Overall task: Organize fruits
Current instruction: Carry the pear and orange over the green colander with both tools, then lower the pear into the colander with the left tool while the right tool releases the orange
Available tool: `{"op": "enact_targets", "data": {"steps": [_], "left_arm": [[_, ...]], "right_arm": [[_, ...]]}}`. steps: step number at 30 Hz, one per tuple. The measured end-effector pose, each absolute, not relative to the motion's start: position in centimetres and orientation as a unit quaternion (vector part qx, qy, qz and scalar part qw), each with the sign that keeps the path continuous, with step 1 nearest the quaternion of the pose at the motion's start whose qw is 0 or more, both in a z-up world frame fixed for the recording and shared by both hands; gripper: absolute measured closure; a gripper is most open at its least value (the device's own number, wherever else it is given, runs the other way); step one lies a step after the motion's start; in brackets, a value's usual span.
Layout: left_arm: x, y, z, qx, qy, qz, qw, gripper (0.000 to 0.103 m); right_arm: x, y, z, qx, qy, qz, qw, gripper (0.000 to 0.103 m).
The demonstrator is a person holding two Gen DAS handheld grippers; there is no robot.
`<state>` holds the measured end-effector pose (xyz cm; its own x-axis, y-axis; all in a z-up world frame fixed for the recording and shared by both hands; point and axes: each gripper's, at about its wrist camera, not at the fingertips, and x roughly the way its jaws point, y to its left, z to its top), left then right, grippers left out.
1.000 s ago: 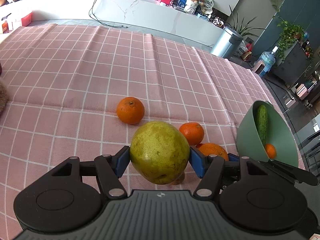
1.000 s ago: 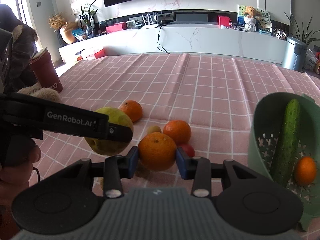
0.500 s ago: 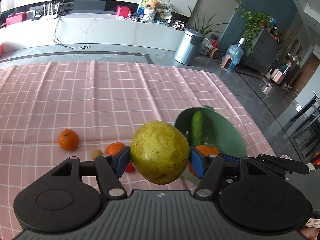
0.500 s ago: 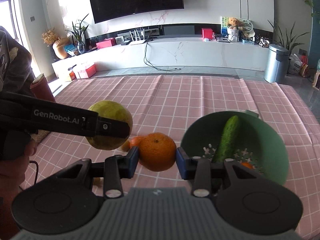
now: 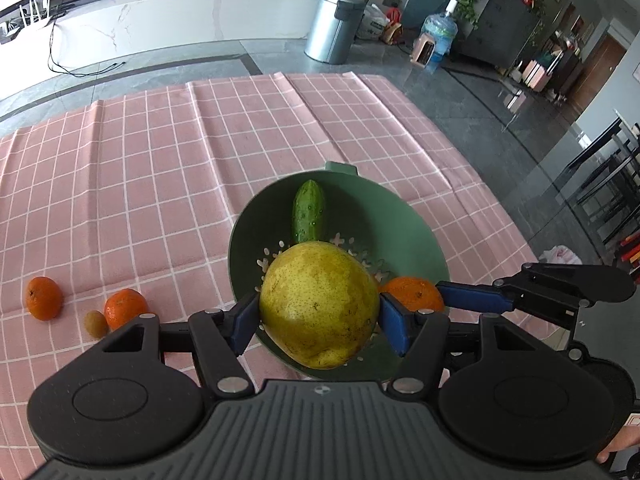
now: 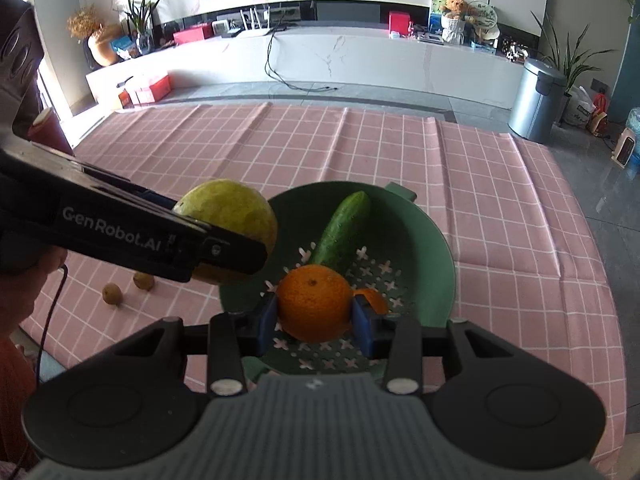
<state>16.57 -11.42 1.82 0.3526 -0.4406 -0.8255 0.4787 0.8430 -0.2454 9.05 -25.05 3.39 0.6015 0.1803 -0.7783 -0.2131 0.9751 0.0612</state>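
Observation:
My left gripper (image 5: 318,316) is shut on a yellow-green pear (image 5: 318,304) and holds it above the near left rim of the green colander bowl (image 5: 404,220). My right gripper (image 6: 314,320) is shut on an orange (image 6: 314,302) and holds it over the bowl (image 6: 432,252). The bowl holds a cucumber (image 6: 340,228) and a small orange (image 6: 372,298). The pear (image 6: 236,216) and left gripper also show in the right wrist view. The right gripper's orange (image 5: 412,294) shows in the left wrist view.
Two oranges (image 5: 44,298) (image 5: 125,307) and a small brown fruit (image 5: 96,323) lie on the pink checked cloth (image 5: 160,160) left of the bowl. Two small brown fruits (image 6: 111,293) (image 6: 143,280) show in the right wrist view. The table's right edge is close to the bowl.
Both grippers have carried their fruit to the right, from beside the bowl to above it. The bowl now sits directly under both grippers.

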Motion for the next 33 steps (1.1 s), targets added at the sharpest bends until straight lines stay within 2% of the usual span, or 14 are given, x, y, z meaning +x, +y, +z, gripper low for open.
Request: {"op": "enact_targets", "data": {"steps": [18,33], "left_arm": [[18.3,-13.9,-2.0,0.082,0.562,-0.281,0.774,0.03],[18.3,-15.0,-2.9,0.1,0.567,-0.279,0.769,0.03]], "right_arm": [[13.6,-24.7,-1.1,-0.062,0.546,0.172,0.818,0.066],[14.5,-24.4,-2.9,-0.063,0.579,0.175,0.794,0.065]]}}
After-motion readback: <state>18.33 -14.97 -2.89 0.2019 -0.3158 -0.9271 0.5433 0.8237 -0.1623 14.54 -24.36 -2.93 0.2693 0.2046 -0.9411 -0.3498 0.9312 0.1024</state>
